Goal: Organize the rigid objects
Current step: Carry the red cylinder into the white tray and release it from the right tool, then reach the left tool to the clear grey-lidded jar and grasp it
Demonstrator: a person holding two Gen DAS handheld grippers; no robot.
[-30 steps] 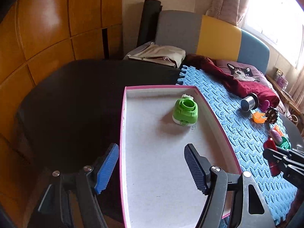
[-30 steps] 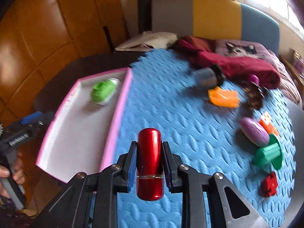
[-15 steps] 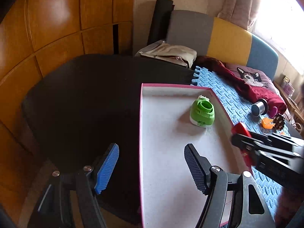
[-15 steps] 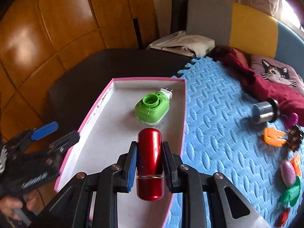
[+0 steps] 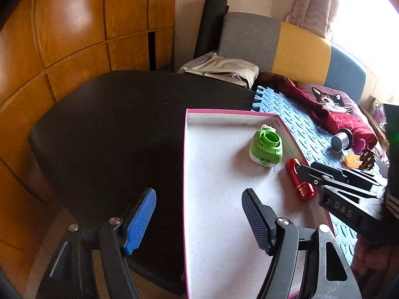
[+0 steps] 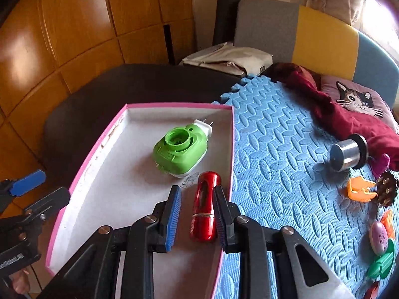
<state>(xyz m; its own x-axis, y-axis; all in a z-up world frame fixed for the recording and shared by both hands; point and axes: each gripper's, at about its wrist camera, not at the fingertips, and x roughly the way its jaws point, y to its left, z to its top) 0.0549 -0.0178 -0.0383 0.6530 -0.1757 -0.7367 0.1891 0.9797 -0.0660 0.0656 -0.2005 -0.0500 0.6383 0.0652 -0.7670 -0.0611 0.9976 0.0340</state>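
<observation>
Red tube (image 6: 205, 205) now down in the pink box (image 6: 233, 149), right gripper (image 6: 195, 210) let go, left gripper (image 5: 198, 220) wide open, holding nothing.

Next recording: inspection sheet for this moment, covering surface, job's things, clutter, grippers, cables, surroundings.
Surface: dark table, with a blue foam mat and a pink-rimmed tray on it.
Job's things: green plug-in device and red cylinder lie in the tray; metal spool, orange clip and pine cone lie on the mat.
Clutter: dark red cloth on the mat; cream bag behind.
Grippers: left gripper open, empty, above the tray's left rim; right gripper around the cylinder, a gap showing at its blue pad.
Cables: nothing seen.
Surroundings: wooden wall panels, grey-yellow-blue backrest, bright window.
</observation>
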